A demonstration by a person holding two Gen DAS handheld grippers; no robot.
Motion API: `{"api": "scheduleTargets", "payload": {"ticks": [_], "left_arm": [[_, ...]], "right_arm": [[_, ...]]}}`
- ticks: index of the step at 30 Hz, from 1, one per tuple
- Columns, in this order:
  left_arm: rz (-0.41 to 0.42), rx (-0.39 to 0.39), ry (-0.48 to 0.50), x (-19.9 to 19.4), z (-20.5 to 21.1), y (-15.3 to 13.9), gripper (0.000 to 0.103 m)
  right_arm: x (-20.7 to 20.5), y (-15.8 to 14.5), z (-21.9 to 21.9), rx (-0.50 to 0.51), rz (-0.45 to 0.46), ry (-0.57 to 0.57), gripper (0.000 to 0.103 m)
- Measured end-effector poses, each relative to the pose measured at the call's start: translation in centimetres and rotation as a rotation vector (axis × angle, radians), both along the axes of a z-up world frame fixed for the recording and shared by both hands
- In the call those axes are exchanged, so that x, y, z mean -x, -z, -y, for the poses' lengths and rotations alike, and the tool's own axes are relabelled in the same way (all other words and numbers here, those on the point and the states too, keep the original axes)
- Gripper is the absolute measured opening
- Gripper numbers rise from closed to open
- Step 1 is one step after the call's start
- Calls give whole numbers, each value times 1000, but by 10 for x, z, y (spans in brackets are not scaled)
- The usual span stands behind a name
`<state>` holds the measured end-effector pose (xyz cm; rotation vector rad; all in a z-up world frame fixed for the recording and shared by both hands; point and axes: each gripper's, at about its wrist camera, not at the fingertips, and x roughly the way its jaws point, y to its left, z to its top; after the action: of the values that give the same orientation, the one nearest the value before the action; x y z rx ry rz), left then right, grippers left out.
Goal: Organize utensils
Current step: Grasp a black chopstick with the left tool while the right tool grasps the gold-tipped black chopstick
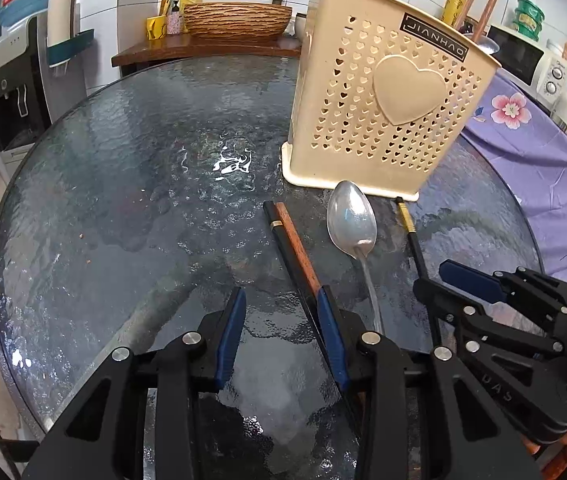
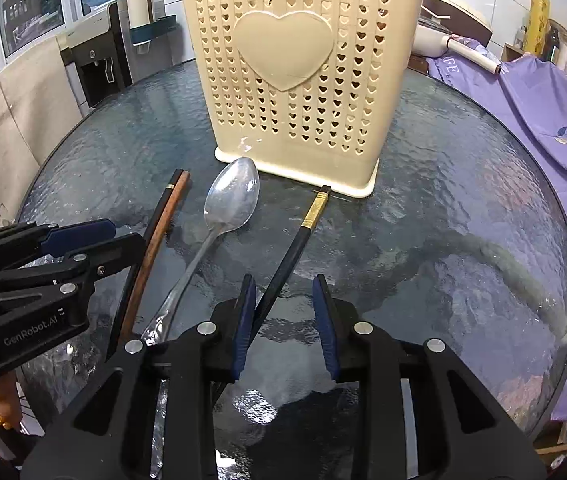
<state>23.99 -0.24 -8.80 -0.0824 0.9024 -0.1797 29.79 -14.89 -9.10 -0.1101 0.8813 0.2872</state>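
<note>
On the round glass desk a cream utensil holder stands upright toward the far edge. In front of it, pointing at the near edge, lie a brown chopstick touching a black chopstick, a metal spoon, and a gold-banded black chopstick. The left tongs stand wide, empty, beside the paired sticks. The right tongs gape wide around the gold-banded chopstick, not gripping it
</note>
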Motion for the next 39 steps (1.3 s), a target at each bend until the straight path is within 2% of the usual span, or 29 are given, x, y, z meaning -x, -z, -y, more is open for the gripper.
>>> {"api": "scheduleTargets", "payload": {"ticks": [6, 10, 15, 21, 30, 34, 39], "left_arm": [[-7, -2, 0, -11, 7, -1, 35], [-2, -9, -8, -10, 6, 0, 28], [-16, 30, -18, -8, -6, -1, 28], [-17, 12, -31, -12, -13, -2, 28], [-47, 48, -42, -36, -15, -3, 27], [-40, 20, -53, -47, -9, -3, 27], [-31, -21, -46, -56, 3, -3, 14]], "right_arm": [[-1, 0, 2, 5, 1, 5, 30], [0, 0, 4, -3, 2, -1, 30], [-4, -1, 15, -23, -13, 17, 30], [-8, -2, 17, -23, -16, 25, 30], [-34, -4, 31, -86, -46, 122, 30], [-47, -4, 26, -71, -34, 174, 30], [-59, -4, 17, -61, -28, 208, 18]]}}
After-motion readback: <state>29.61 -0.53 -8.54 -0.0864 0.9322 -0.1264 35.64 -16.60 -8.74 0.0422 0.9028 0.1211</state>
